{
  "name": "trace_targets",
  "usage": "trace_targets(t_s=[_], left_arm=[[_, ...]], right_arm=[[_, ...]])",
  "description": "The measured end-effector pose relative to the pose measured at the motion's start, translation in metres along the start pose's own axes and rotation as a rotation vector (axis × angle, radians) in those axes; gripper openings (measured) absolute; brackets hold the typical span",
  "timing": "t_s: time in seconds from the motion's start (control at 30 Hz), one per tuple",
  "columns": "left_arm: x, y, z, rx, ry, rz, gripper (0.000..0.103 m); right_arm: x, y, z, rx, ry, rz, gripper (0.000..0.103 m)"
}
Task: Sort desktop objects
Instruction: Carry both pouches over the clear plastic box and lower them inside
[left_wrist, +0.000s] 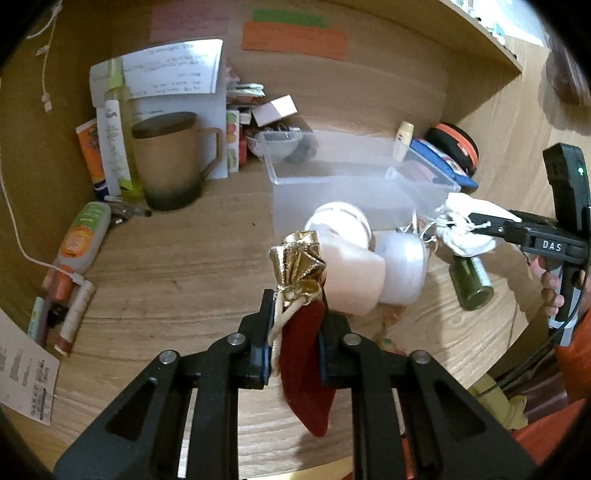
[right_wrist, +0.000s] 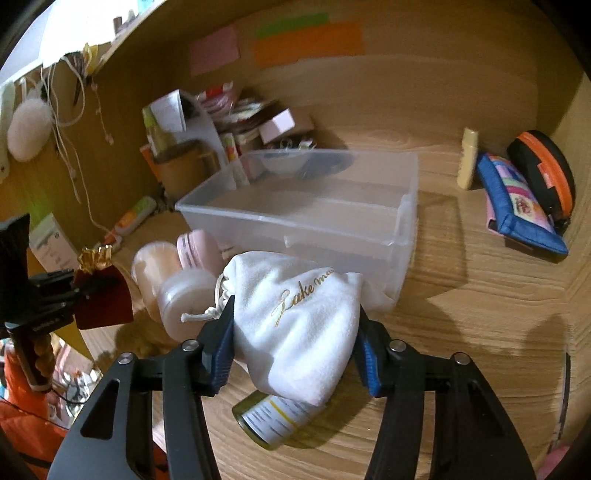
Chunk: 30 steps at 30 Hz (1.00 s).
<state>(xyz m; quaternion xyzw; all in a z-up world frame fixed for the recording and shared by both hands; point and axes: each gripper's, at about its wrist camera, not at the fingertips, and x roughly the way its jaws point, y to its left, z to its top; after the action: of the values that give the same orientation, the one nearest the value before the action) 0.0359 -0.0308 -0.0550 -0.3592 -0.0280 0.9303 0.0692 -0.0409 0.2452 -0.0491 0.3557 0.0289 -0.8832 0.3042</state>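
My left gripper (left_wrist: 293, 334) clamped a red velvet gold-topped pouch (left_wrist: 304, 365); my right gripper (right_wrist: 295, 354) pinched a white drawstring bag (right_wrist: 295, 328), half hiding a green bottle (right_wrist: 273, 421).

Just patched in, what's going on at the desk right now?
A person is sorting desk clutter with a handheld gripper in each hand. The left gripper is shut on a small red pouch with a gold top. The right gripper is clamped on a white drawstring bag. Both are off the desk, in front of the clear plastic bin, which looks empty. Jars and a green bottle lie on the desk.
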Motion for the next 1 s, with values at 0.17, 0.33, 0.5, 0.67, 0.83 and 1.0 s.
trace_targets(t_s=[0.17, 0.33, 0.5, 0.67, 0.83, 1.0], left_arm=[[-0.007, 0.005, 0.009, 0.001, -0.028, 0.01, 0.018], [-0.012, 0.006, 0.022, 0.012, -0.057, 0.005, 0.018], [-0.015, 0.009, 0.036, 0.021, -0.078, -0.006, 0.018], [-0.017, 0.012, 0.05, 0.025, -0.102, -0.021, 0.018], [-0.016, 0.013, 0.067, 0.037, -0.123, -0.041, 0.018], [-0.009, 0.014, 0.086, 0.047, -0.132, -0.061, 0.018]], right_arm=[[-0.011, -0.003, 0.009, 0.006, -0.038, -0.005, 0.051], [-0.024, -0.004, 0.017, 0.009, -0.082, -0.004, 0.051], [-0.034, -0.004, 0.027, -0.002, -0.117, -0.007, 0.051], [-0.038, -0.004, 0.034, -0.011, -0.132, 0.0, 0.051], [-0.039, -0.007, 0.042, 0.004, -0.153, 0.021, 0.051], [-0.033, -0.009, 0.052, 0.002, -0.158, 0.019, 0.051]])
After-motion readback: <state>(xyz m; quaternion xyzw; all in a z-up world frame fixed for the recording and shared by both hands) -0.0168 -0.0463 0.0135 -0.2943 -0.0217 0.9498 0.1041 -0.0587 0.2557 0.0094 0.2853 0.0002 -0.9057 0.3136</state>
